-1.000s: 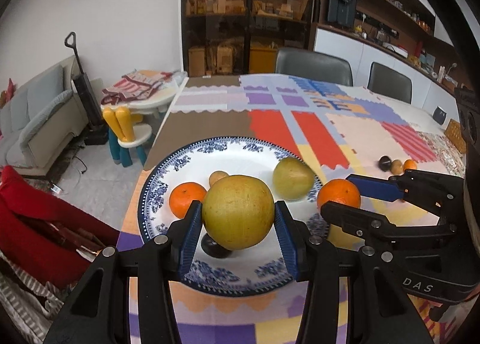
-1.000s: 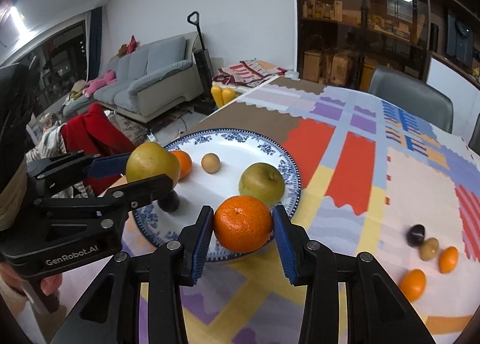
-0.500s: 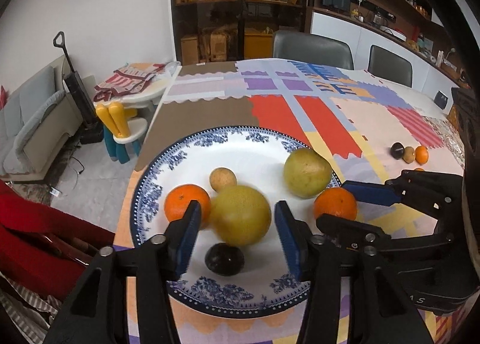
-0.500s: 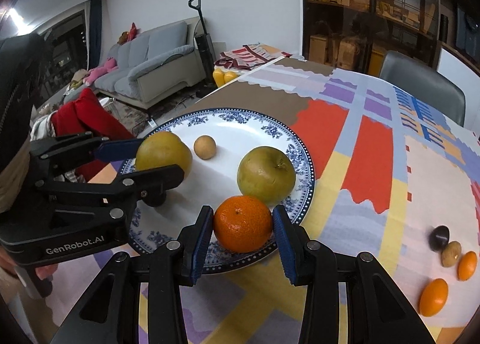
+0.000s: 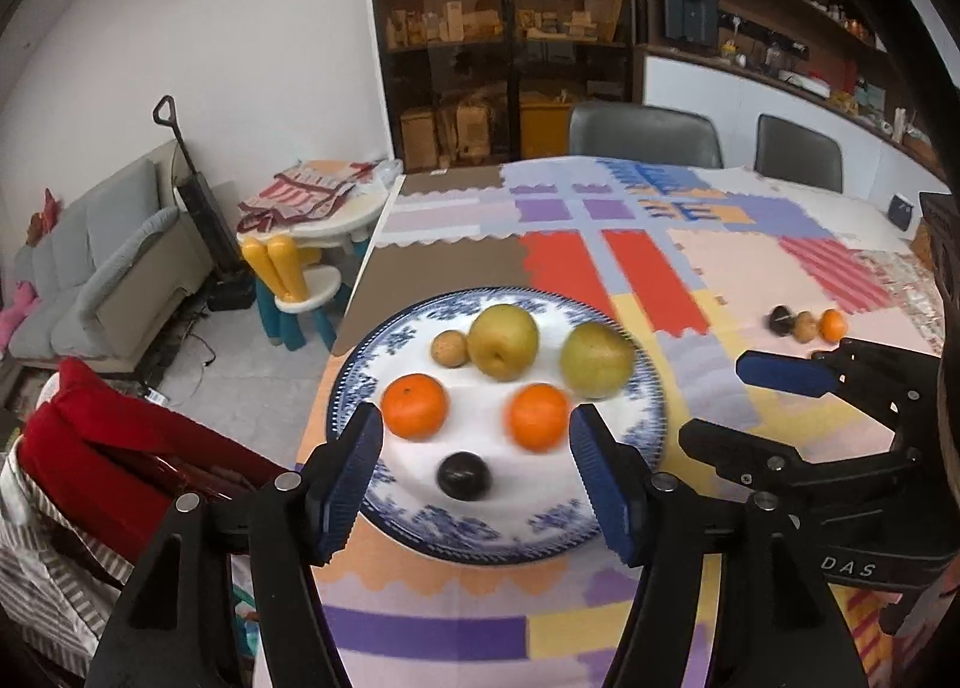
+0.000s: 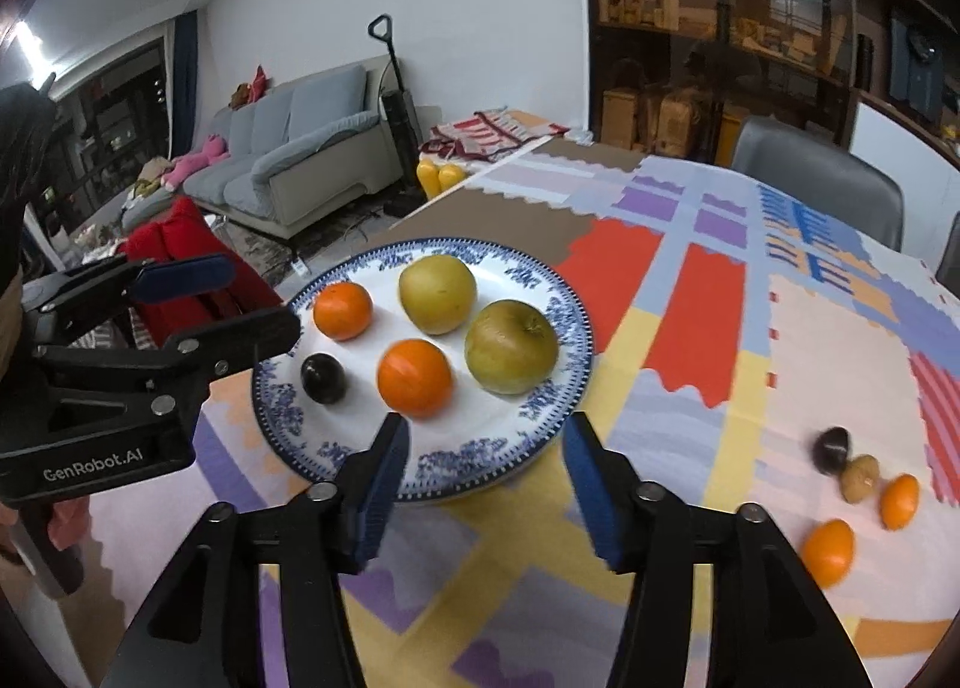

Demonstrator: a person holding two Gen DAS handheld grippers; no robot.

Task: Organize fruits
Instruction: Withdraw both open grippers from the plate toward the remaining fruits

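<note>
A blue-and-white plate [image 5: 384, 352] [image 6: 558, 292] sits on the patchwork tablecloth. On it lie two yellow-green pears [image 5: 503, 341] [image 5: 596, 362], two oranges [image 5: 415, 406] [image 5: 537, 417], a small brown fruit [image 5: 449, 348] and a dark plum [image 5: 462, 476]. In the right wrist view I see the pears [image 6: 437, 295] [image 6: 510, 346], the oranges [image 6: 342, 311] [image 6: 414, 378] and the plum [image 6: 323, 378]. My left gripper [image 5: 474, 478] is open and empty, over the plate's near edge. My right gripper [image 6: 483, 484] is open and empty, just off the plate's near rim.
Several small fruits lie loose on the cloth to the right: a dark one [image 6: 831, 449], a brown one [image 6: 859, 477] and two oranges [image 6: 899, 501] [image 6: 828, 551]. Chairs [image 5: 642, 136] stand at the far side. A red garment [image 5: 102, 448] lies left of the table edge.
Both grippers have opened and pulled back. The left let go of the pear and the right let go of the orange; both fruits now rest on the plate.
</note>
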